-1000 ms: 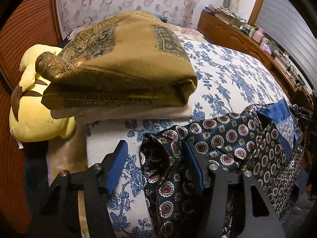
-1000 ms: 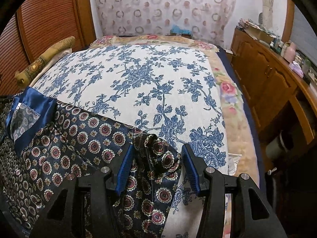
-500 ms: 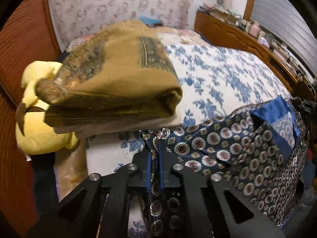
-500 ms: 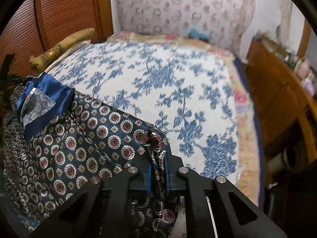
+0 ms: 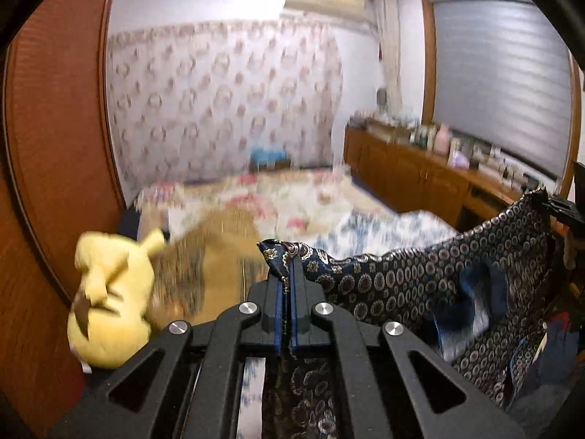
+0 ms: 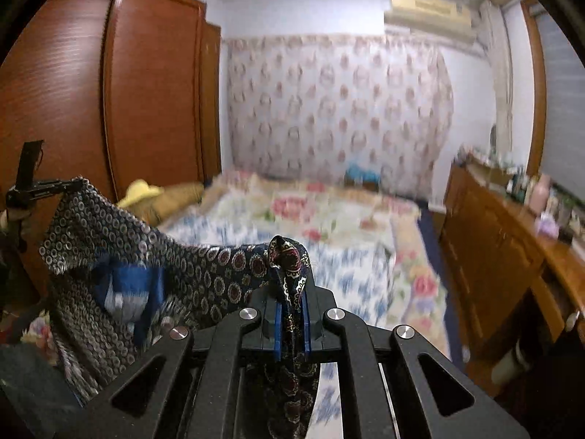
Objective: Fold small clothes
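Left gripper (image 5: 288, 285): fingers pinched tight on a bunched corner of the patterned garment (image 5: 420, 285), a dark navy cloth with medallion print. Right gripper (image 6: 290, 292): fingers likewise clamped on another bunched corner of the same garment (image 6: 153, 267). The cloth hangs in the air between the two, above the near end of the bed (image 5: 310, 201), sagging in the middle with a blue inner patch (image 6: 128, 285) showing. Left view only: yellow plush toy (image 5: 109, 300) at near left, beside a mustard folded blanket (image 5: 215, 267), both motion-blurred; the window blind (image 5: 501, 80) at far right. Right view only: the full wardrobe doors (image 6: 109, 91) on the left and the long side of the wooden dresser (image 6: 512, 256) at right. Both views show the wall-mounted air conditioner (image 6: 427, 11).
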A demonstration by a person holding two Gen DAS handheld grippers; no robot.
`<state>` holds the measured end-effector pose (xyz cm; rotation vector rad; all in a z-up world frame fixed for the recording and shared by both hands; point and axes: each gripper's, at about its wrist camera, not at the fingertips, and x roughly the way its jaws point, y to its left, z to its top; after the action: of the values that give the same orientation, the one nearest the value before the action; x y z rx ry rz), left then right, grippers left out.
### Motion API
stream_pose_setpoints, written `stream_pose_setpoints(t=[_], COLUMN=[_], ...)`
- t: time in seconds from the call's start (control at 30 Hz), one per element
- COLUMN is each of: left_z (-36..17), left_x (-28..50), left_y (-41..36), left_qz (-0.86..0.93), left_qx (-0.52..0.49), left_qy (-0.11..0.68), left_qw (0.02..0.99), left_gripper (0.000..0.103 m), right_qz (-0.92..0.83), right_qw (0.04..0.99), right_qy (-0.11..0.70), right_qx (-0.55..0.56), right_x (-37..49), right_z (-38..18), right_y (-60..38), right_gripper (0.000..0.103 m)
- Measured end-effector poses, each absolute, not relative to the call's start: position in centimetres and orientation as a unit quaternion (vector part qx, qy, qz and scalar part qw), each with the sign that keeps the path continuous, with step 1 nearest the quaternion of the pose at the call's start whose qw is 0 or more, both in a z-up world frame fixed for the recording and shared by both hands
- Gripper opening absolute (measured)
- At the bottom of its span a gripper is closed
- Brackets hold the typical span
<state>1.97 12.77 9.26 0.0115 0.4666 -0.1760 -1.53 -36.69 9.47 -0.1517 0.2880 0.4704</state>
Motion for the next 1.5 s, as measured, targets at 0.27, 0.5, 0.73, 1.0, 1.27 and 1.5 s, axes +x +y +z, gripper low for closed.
stream_pose_setpoints(t=[0.27,0.5,0.73,1.0,1.27,1.5], left_z=[15.5,17.3,10.5,4.8,4.0,4.4], left_x=[2.2,5.4,13.4,16.4,16.4,15.1], left_y=[13.5,15.6,17.3,16.7,16.2,16.1], left_qz=[-0.073,-0.032,-0.006,0.003,-0.01,-0.013], left_qx=[0.004,-0.004,-0.013,-0.015,-0.009,-0.001], left_qy=[0.156,0.139,0.226,0.275,0.291,0.275], left_qw=[0.985,0.99,0.974,0.961,0.957,0.961], left_gripper=[0.003,0.003,0.003,0.003,0.008,0.033], right_qz=[0.219,0.195,0.171,0.153,0.122,0.114], right_qw=[0.969,0.973,0.967,0.955,0.95,0.949], right_qy=[0.064,0.053,0.144,0.215,0.27,0.279], right_qx=[-0.091,-0.108,-0.126,-0.137,-0.099,-0.093], right_x=[-3.5,-1.1,7.7,13.8,18.4,17.9], right_z=[17.4,20.1,15.2,8.3,9.0,11.4], right_y=[-37.7,-36.1,-30.9,-26.3,-23.6,-24.4], right_gripper=[0.007,0.007,0.008,0.008,0.01,0.03])
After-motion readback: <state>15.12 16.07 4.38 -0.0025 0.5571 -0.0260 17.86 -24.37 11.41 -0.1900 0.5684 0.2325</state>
